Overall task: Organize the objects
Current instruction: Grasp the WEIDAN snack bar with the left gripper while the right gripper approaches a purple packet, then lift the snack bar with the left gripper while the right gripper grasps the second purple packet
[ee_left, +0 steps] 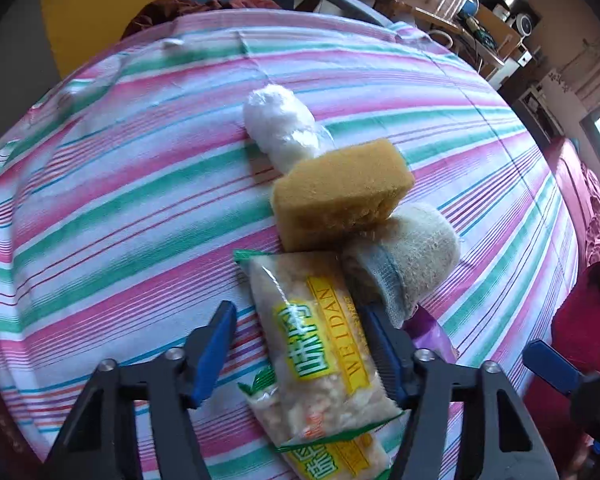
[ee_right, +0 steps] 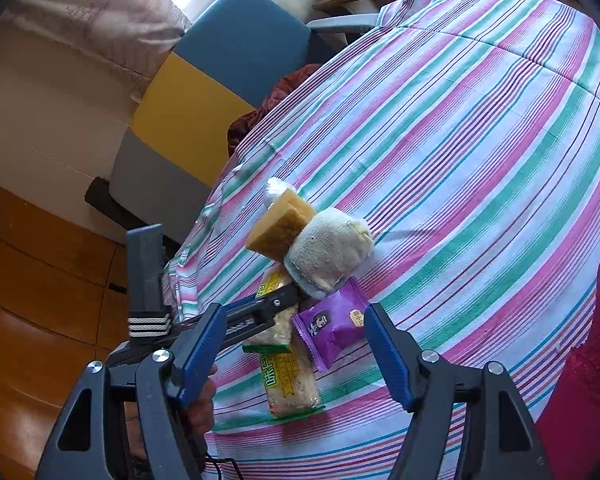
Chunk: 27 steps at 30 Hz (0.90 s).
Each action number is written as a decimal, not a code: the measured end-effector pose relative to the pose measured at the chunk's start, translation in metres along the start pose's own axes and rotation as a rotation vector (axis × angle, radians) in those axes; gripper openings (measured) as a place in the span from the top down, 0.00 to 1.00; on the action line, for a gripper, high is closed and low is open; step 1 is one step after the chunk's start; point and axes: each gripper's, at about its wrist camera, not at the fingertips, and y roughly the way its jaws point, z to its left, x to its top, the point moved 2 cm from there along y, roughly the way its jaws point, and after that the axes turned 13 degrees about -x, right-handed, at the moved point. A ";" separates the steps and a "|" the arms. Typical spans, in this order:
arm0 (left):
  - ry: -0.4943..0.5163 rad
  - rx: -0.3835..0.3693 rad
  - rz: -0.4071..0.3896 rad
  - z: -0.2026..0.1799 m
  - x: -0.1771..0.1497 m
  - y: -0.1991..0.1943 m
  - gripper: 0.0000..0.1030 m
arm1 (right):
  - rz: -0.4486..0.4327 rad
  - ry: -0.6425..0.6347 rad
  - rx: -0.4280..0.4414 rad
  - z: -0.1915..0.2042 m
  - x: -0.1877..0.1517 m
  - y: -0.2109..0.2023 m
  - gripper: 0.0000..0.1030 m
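Because the left claw [ee_left: 304,354] sits open around the snack bag [ee_left: 320,352], closing may bump the sponge [ee_left: 340,196] just past the bag. Beside the bag, the right claw [ee_right: 296,354] is open over the purple packet [ee_right: 332,326], holding nothing.

Snack packets with green and yellow print: two, [ee_right: 278,312] and [ee_right: 292,386], lying end to end
Purple snack packet [ee_right: 332,328]: one
Yellow sponge [ee_left: 340,194]: one
Rolled grey-white cloth [ee_left: 404,256]: one
White fluffy bundle in clear wrap [ee_left: 280,124]: one
Striped cloth [ee_left: 120,200] on the tabletop: one
Tools: two, the left tool [ee_left: 300,354] and the right tool [ee_right: 296,350]
Chair with blue and yellow panels [ee_right: 220,80]: one
Items lying in the row on the striped cloth: six in all
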 end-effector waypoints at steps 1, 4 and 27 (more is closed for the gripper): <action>0.003 0.012 0.001 0.000 0.000 0.003 0.51 | 0.000 0.001 -0.004 0.000 0.000 0.000 0.30; 0.021 0.013 -0.033 0.002 -0.003 -0.002 0.55 | 0.005 0.003 -0.014 0.000 -0.001 0.000 0.30; -0.040 0.004 -0.225 0.058 -0.130 -0.109 0.55 | 0.245 0.069 -0.123 0.001 -0.007 0.047 0.30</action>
